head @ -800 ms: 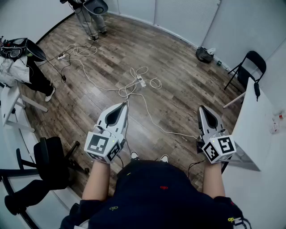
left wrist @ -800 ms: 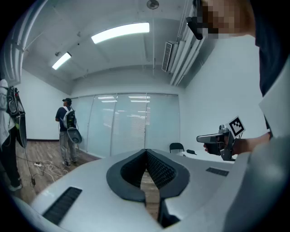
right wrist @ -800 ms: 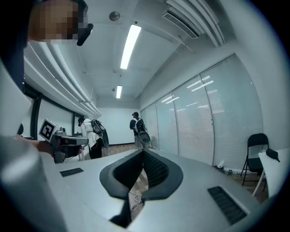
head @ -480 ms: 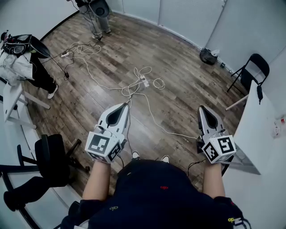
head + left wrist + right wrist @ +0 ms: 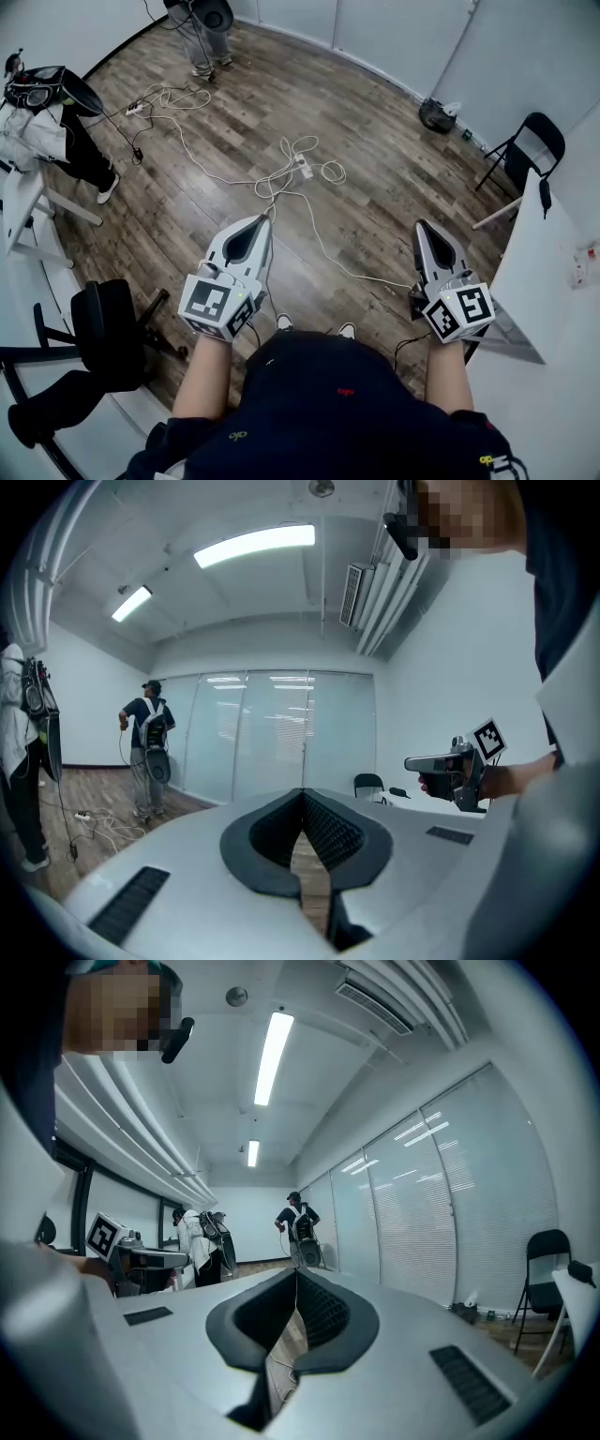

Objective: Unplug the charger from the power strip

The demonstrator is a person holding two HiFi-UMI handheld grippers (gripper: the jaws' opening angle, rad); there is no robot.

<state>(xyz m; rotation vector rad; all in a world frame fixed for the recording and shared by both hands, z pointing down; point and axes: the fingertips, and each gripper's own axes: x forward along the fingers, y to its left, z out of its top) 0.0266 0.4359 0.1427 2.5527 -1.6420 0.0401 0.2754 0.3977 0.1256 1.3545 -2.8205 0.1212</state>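
A white power strip (image 5: 302, 169) lies on the wooden floor far ahead, amid loops of white cable (image 5: 281, 187). Any charger on it is too small to make out. My left gripper (image 5: 262, 221) (image 5: 302, 792) is held level at waist height, its jaws shut with nothing between them. My right gripper (image 5: 419, 227) (image 5: 296, 1273) is held the same way, shut and empty. Both are well short of the strip. Each gripper also shows in the other's view: the right gripper (image 5: 441, 761) and the left gripper (image 5: 141, 1259).
A second power strip (image 5: 134, 111) lies at the far left. One person (image 5: 56, 122) stands at the left, another (image 5: 202, 23) at the back. A black office chair (image 5: 112, 337) is near left; a folding chair (image 5: 525, 141) and white table (image 5: 548, 262) right; a black bag (image 5: 433, 114) by the wall.
Both grippers stay where they were, shut and empty. The floor scene only drifts slightly in the head view.
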